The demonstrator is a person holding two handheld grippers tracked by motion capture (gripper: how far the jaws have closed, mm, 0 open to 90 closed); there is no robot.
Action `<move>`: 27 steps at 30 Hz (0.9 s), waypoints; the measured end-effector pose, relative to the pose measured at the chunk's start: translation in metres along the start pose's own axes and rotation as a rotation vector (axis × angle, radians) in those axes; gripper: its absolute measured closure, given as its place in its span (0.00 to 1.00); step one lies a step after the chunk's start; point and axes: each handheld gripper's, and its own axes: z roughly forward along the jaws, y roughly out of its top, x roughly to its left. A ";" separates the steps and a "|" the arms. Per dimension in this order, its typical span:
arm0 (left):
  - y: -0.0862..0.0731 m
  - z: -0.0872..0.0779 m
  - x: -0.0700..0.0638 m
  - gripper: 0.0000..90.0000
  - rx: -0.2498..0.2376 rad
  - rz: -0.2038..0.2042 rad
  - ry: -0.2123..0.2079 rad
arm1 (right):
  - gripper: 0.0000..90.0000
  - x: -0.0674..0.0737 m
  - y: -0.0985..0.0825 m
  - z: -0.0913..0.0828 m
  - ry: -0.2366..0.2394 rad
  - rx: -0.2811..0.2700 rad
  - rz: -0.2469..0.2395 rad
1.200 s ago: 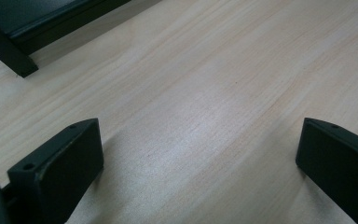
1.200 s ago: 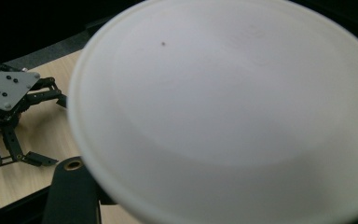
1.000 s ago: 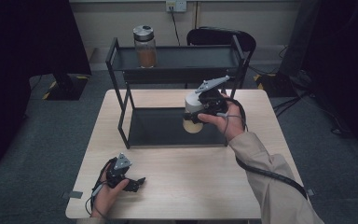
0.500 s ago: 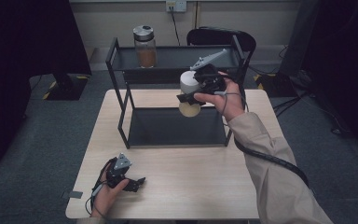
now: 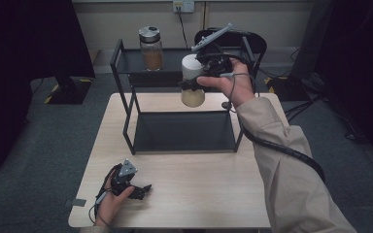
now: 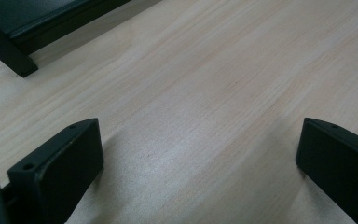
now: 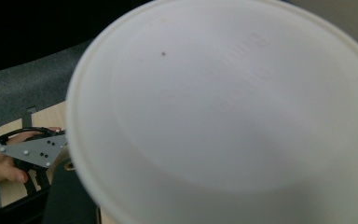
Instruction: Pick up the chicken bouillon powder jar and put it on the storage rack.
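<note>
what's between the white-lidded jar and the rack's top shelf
Nothing visible. The white-lidded jar hangs in the right gripper before the top shelf; the brown jar stands off to its left.

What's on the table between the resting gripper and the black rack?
Nothing. In the high view, bare wooden table runs from the left gripper to the black rack. The left gripper view shows the same bare wood.

You have a jar with a white lid [image 5: 193, 81] in the air, in front of the black shelf's upper tier [image 5: 175, 73]. It stands upright. The lower part is clear and shows a pale beige content. In the right gripper view its round white lid [image 7: 223, 116] is very close and blurred.
</note>
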 end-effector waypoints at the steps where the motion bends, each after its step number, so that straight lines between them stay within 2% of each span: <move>1: 0.000 0.000 0.000 0.00 0.000 0.000 0.000 | 0.37 0.001 0.008 -0.004 -0.002 0.005 -0.006; 7: 0.000 0.000 0.000 0.00 0.000 0.000 0.000 | 0.37 -0.001 0.028 -0.010 -0.012 0.022 0.005; 15: 0.000 0.000 0.000 0.00 -0.001 -0.001 -0.001 | 0.37 -0.010 0.053 -0.016 -0.030 0.003 0.022; 27: 0.000 0.000 0.000 0.00 -0.001 -0.001 0.000 | 0.37 -0.026 0.079 -0.006 -0.076 -0.004 0.050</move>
